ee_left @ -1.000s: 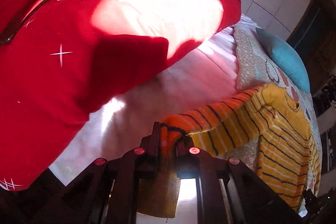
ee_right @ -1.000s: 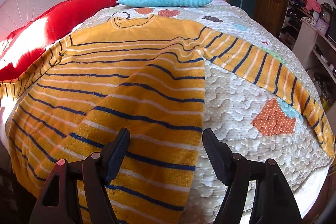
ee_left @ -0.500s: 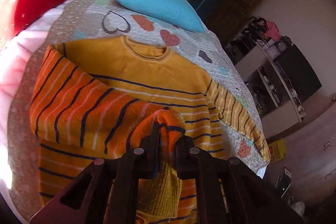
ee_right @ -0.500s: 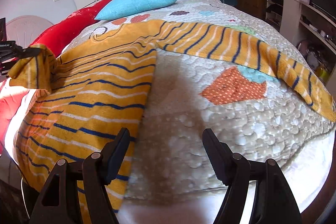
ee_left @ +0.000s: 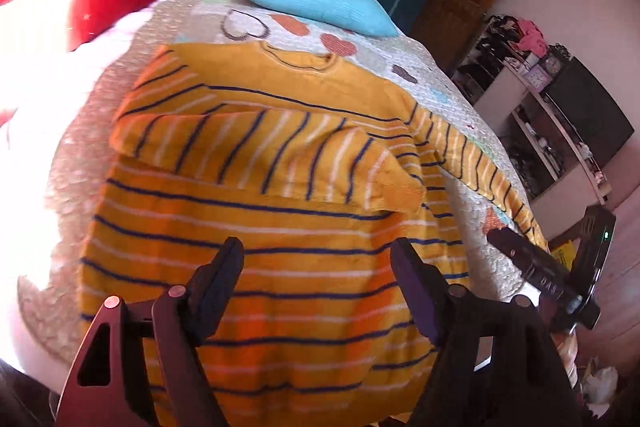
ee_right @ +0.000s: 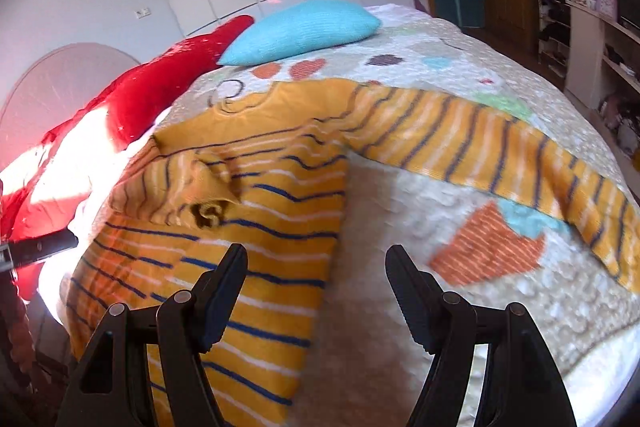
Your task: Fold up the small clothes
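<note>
— Released since a moment ago: the left gripper (ee_left: 316,267) now gapes wide, and the sleeve (ee_left: 276,163) lies folded across the striped yellow sweater (ee_left: 260,267) beyond its jaws.

— And the right gripper (ee_right: 316,275)?

— Wide too, empty; the sweater's edge lies under its left jaw on the quilt (ee_right: 400,327).

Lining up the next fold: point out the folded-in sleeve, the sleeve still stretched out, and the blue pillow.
folded-in sleeve (ee_left: 260,151), left wrist view, middle of its striped length.
stretched-out sleeve (ee_right: 480,143), right wrist view, mid-length.
blue pillow (ee_right: 304,27), right wrist view, centre of its top.
</note>
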